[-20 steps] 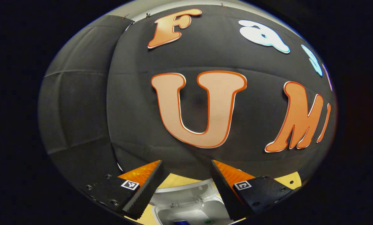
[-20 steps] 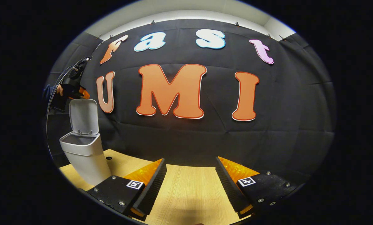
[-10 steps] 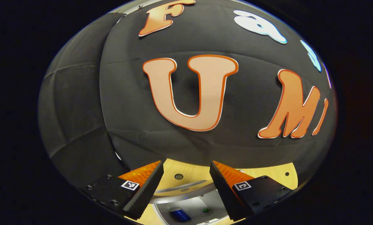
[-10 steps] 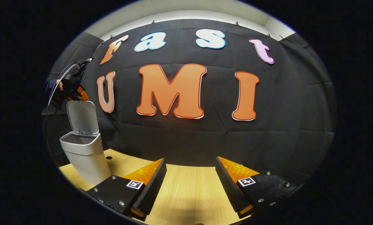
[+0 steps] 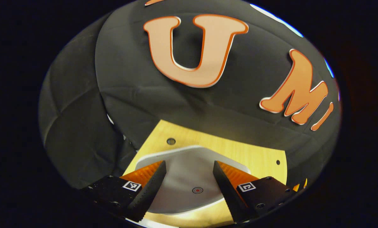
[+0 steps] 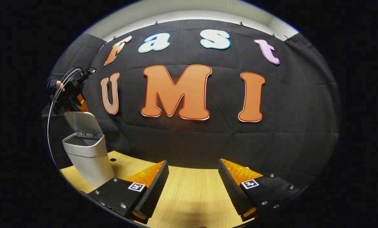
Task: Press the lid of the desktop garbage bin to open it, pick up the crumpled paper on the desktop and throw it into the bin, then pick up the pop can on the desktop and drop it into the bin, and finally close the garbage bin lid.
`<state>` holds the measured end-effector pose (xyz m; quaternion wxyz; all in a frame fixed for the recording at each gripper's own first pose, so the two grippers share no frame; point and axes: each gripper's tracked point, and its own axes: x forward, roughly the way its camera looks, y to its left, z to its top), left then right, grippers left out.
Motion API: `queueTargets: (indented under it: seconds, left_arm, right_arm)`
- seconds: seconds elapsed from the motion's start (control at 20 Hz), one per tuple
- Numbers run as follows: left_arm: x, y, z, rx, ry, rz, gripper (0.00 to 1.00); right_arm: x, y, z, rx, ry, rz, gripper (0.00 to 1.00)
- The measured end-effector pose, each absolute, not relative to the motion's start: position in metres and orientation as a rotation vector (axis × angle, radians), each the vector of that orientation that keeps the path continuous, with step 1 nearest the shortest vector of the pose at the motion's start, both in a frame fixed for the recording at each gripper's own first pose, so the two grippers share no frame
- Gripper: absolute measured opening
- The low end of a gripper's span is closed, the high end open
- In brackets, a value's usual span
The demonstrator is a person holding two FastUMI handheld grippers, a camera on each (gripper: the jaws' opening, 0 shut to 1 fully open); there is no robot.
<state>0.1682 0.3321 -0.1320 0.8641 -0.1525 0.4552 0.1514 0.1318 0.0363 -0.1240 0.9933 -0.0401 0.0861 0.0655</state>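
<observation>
Black cloth backs a pale wooden table (image 6: 189,196) that runs across the booth. Far left in the right gripper view, a hand (image 6: 59,85) holds the left gripper (image 6: 76,100) above the bin (image 6: 87,156), with cables looping up and down from it. It sits right at the top edge of the lid (image 6: 83,123), which leans forward at a slant over the bin's mouth, partly shut; contact looks likely, though the picture is too small there to be sure. The bin stands upright at the table's left end, near a small round hole in the tabletop.

Seen from the left gripper view, the lid (image 5: 182,183) lies just below the left gripper (image 5: 189,186), its outer face turned up, a small red-ringed dot between the fingers. Those fingers stand apart with nothing between them.

Further right in the right gripper view, the right gripper (image 6: 192,186) hangs low over bare table, well apart from the bin, its fingers spread wide and holding nothing.
</observation>
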Motion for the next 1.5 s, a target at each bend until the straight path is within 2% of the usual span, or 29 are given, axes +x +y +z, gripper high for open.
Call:
queueTargets:
  seconds: [0.15,0.65,1.1,1.5]
  left_arm:
    - [0.146,0.316,-0.154,-0.371,1.095,0.305,0.97]
    - [0.109,0.290,-0.185,-0.204,1.324,0.218,0.97]
    - [0.114,0.290,-0.188,-0.108,1.308,0.149,0.99]
    - [0.115,0.286,-0.175,-0.168,1.200,0.238,0.98]
  right_arm:
    - [0.132,0.033,-0.127,-0.075,0.178,0.128,0.93]
    - [0.131,0.029,-0.134,-0.077,0.190,0.129,0.94]
    - [0.129,0.034,-0.135,-0.068,0.193,0.143,0.93]
    - [0.123,0.029,-0.125,-0.082,0.180,0.135,0.93]
